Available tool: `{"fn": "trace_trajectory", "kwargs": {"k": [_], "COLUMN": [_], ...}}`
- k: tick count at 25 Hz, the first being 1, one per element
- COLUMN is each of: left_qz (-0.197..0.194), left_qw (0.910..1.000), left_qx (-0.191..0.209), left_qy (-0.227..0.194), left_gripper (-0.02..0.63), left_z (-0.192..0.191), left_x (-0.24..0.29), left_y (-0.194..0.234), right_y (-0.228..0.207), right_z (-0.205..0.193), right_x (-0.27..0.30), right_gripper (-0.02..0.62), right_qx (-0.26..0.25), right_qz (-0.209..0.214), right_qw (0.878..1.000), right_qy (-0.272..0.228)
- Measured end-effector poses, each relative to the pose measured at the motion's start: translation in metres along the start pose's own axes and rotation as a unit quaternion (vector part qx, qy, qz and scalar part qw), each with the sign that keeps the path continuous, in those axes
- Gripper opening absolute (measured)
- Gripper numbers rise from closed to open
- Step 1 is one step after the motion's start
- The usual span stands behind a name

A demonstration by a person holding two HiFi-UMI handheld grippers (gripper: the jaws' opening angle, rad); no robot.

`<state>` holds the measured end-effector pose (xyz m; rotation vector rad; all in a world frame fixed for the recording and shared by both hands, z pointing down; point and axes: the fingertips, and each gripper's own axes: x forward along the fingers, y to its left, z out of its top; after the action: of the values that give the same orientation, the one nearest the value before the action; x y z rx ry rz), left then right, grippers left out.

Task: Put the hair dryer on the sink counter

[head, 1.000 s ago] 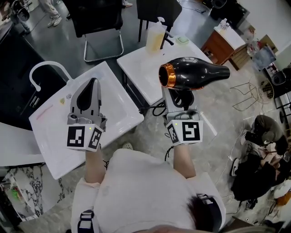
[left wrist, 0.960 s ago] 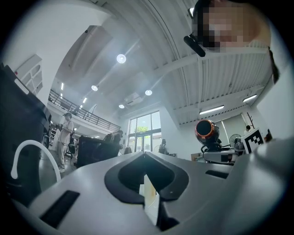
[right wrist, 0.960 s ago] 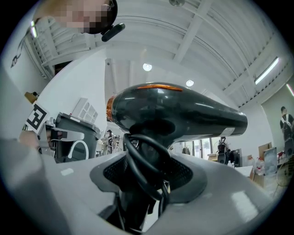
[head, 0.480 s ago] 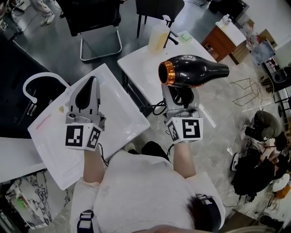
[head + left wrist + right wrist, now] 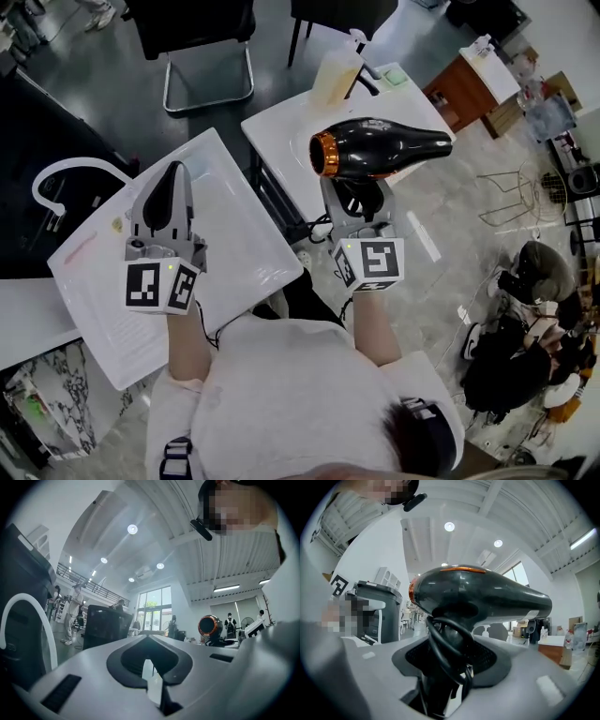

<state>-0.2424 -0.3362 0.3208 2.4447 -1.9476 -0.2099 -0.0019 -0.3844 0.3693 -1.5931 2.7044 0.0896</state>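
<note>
A black hair dryer [image 5: 375, 147] with an orange ring at its rear hangs in the air over the white table [image 5: 281, 131], nozzle pointing right. My right gripper [image 5: 359, 199] is shut on its handle from below, and the black cord is looped around that handle [image 5: 447, 653]. In the right gripper view the dryer body [image 5: 483, 595] fills the middle. The white sink counter [image 5: 234, 234] lies to the left. My left gripper [image 5: 174, 173] hovers above it, shut and empty. In the left gripper view the dryer [image 5: 208, 626] shows small at the right.
A curved white faucet [image 5: 56, 178] rises at the counter's far left. A pump bottle [image 5: 335, 77] stands on the white table. A black chair [image 5: 202, 47] is beyond, a wooden cabinet [image 5: 469, 84] at upper right, and a seated person [image 5: 534, 281] at the right.
My right gripper has carried the hair dryer slightly left, toward the sink counter. The left gripper stays shut over the counter, shifted only a little.
</note>
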Motion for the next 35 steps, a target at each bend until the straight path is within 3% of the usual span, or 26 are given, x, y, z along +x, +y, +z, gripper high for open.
{"fn": "trace_trajectory", "kwargs": {"k": [11,21,35], "left_qz": [0.091,0.173,0.244], "left_qw": [0.9958,0.9846,0.9692], "left_qx": [0.005,-0.001,-0.006], "left_qy": [0.008,0.024,0.034], "left_gripper": [0.008,0.008,0.008], "left_z": [-0.009,-0.026,-0.040], "left_x": [0.024,0.021,0.015], "left_y": [0.023,0.040,0.049], "right_y": [-0.014,-0.001,0.017], "right_z": [-0.070,-0.142,-0.214], "right_x": [0.087,0.137,0.176], "right_gripper": [0.247,0.245,0.245], "right_qx": [0.010,0.015,0.012], "right_qz": [0.087,0.161,0.222], "right_qw": [0.992,0.969,0.936], "right_qy": [0.093,0.185,0.272]}}
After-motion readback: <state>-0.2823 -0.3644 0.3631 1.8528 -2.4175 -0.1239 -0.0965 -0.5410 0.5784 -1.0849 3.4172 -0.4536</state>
